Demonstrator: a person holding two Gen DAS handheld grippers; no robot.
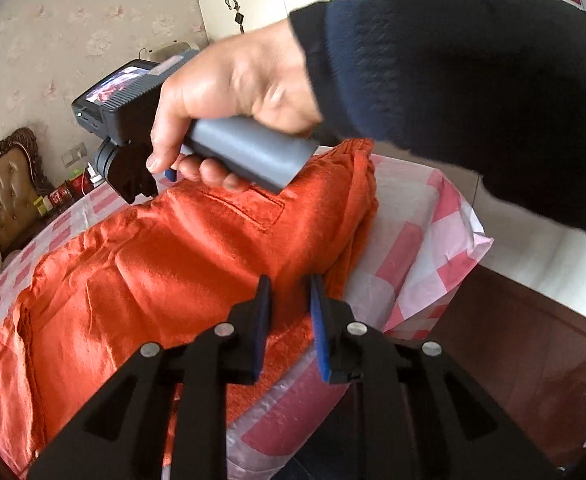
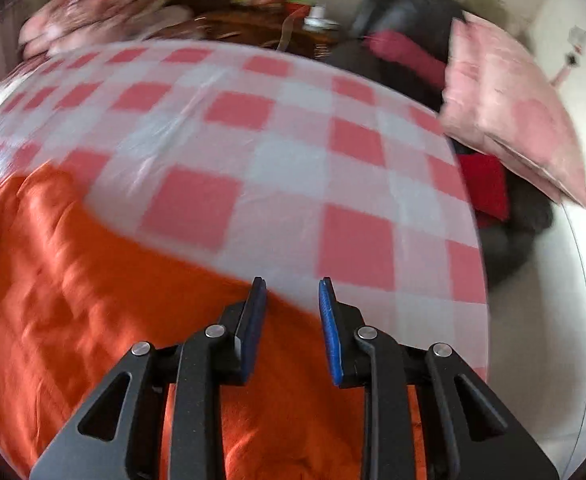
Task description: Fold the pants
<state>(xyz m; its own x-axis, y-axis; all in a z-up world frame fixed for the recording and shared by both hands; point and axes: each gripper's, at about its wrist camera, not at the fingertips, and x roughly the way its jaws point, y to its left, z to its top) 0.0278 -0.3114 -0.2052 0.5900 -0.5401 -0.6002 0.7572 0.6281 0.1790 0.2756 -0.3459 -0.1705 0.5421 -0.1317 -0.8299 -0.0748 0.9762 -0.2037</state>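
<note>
Pants [image 1: 153, 264]: soft, light, slightly slick orange cloth, best pinched at a doubled hem or waistband edge.
Left claw [image 1: 289, 284] straddles the near fold, unclenched; right claw [image 2: 291, 286] released above the checked surface [image 2: 253, 128].

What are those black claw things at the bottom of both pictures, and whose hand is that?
Each claw is a hand-held gripper with a small camera on it. One picture looks along the left hand-held gripper, the other along the right hand-held gripper. In the left view, a person's hand holds the right gripper's grey handle. Orange pants lie on a table with a pink-checked cloth. The left one's pads sit at the pants' edge, nearly closed; whether it grips is unclear. The right one holds nothing.
</note>
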